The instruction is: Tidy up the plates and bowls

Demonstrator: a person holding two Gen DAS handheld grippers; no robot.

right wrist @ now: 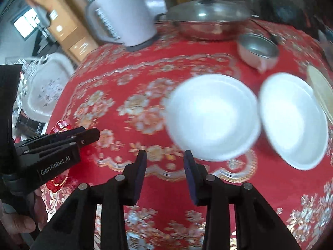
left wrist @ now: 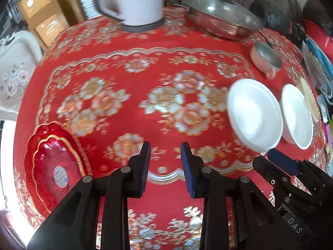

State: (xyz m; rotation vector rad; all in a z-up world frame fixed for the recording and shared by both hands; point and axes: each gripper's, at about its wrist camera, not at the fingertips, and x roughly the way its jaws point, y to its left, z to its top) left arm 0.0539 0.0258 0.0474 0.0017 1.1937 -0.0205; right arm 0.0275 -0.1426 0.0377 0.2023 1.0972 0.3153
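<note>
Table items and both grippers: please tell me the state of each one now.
Left gripper: open, empty.
Right gripper: open, empty.
Red plates: two, stacked.
White plate: empty, lying alone.
White bowl: upright, empty.
Steel pan: lid on.
Small metal bowl: upright, empty.
Kettle: standing on base.

Left gripper: black linkage arms, blue pads, jaws parted, nothing between them, tilted steeply downward.
Right gripper: same build, jaws parted, empty, angled downward.
Hand: wraps the left gripper's handle.
</note>
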